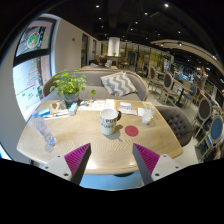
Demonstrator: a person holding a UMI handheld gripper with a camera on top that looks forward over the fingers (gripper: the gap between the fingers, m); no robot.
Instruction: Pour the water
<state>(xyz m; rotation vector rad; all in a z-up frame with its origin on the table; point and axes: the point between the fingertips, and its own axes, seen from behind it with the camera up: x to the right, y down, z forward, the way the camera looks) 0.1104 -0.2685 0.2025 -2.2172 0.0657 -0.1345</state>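
Clear plastic bottle (43, 133) beyond my wide-open, empty gripper (109, 158) looks light, squashy, slippery; I'd grip mid-body.

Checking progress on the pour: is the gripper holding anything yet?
No, the gripper is open and empty, with the mug standing on the table beyond it.

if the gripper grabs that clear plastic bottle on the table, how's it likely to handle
The plastic bottle looks thin-walled and clear, so it may flex or dent under a squeeze. It stands tall and narrow on the wooden table, so a sideways nudge could tip it. Its smooth sides may be slippery. The gripper is open, well short of it.
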